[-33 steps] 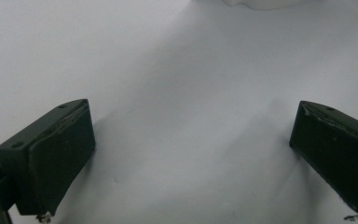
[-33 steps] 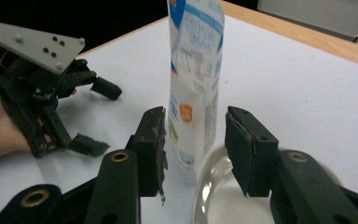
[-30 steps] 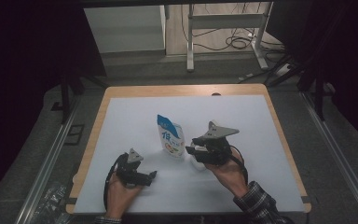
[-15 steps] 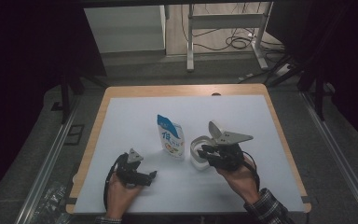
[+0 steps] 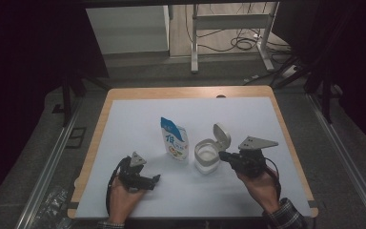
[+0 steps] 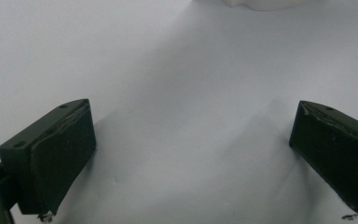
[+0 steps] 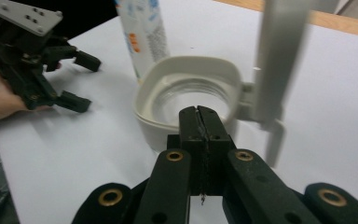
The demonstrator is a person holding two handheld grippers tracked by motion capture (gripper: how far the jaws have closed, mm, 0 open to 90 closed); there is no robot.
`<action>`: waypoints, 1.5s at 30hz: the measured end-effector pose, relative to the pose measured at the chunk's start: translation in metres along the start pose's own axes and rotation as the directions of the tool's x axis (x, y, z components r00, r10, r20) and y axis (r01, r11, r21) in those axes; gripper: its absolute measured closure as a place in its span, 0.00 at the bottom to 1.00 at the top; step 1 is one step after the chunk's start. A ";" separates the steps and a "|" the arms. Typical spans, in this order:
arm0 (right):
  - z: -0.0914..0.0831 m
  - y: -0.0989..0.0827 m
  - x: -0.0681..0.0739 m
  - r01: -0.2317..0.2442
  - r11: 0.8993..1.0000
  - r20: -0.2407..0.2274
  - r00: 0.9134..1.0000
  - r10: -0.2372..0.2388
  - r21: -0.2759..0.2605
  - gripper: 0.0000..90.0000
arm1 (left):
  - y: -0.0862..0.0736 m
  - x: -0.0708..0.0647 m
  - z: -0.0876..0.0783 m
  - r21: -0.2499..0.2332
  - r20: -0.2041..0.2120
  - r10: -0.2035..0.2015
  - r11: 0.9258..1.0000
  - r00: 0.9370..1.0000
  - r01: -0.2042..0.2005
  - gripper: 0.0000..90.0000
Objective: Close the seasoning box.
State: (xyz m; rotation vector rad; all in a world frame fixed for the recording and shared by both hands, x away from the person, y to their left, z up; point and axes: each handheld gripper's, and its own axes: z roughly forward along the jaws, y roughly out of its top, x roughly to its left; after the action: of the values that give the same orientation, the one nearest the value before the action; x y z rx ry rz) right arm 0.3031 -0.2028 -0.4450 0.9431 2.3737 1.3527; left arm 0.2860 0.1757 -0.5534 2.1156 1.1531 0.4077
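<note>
A white tub point(image 5: 206, 157) stands mid-table with its flip lid point(image 5: 221, 135) hinged up. A blue and white pouch point(image 5: 175, 139) stands upright just left of it. My right gripper point(image 5: 223, 155) points at the tub's right side. Its jaws have just been closing and now meet with nothing between them. In the right gripper view the shut gripper point(image 7: 199, 114) sits close to the tub's rim point(image 7: 168, 70), below the raised lid point(image 7: 279, 60). My left gripper point(image 5: 155, 179) rests on the mat at the front left. It stands open point(image 6: 191, 140) and empty.
A white mat point(image 5: 248, 119) covers the wooden table point(image 5: 286, 129). The right gripper view takes in the pouch point(image 7: 142, 32) and the left gripper point(image 7: 85, 81) in a hand beyond the tub. Cables and a metal stand point(image 5: 228, 28) lie on the floor behind.
My right gripper has drawn back to the right, uncovering the tub with its lid up, and its jaws have come together. The left hand has stayed put.
</note>
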 end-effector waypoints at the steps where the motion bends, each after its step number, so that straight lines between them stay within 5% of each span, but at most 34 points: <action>1: -0.002 -0.001 -0.002 -0.002 1.000 0.007 1.000 0.002 0.000 0.99 | 0.000 0.000 0.000 0.000 0.000 -0.001 1.000 1.000 0.001 0.01; 13: -0.010 -0.004 -0.033 -0.038 0.999 0.098 0.994 0.038 -0.001 0.99 | 0.000 0.000 0.000 0.000 0.000 0.000 1.000 1.000 0.000 0.01; 21: -0.002 0.008 -0.046 -0.047 0.998 0.104 0.993 0.050 -0.030 0.99 | 0.000 0.000 0.000 -0.001 0.000 0.002 1.000 1.000 -0.002 0.01; 35: 0.006 0.018 -0.027 -0.019 0.999 0.028 0.999 0.020 -0.046 0.98 | 0.000 0.000 0.000 -0.001 0.001 -0.001 1.000 1.000 0.001 0.01; 45: -0.001 0.011 -0.025 -0.021 0.999 0.022 1.000 0.022 -0.050 0.97 | 0.000 0.000 0.000 -0.001 0.000 0.002 1.000 1.000 -0.002 0.01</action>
State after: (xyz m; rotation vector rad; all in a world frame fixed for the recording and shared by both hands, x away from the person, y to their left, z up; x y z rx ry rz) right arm 0.3262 -0.2151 -0.4376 0.9677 2.3091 1.3945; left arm 0.2861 0.1760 -0.5533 2.1166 1.1508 0.4093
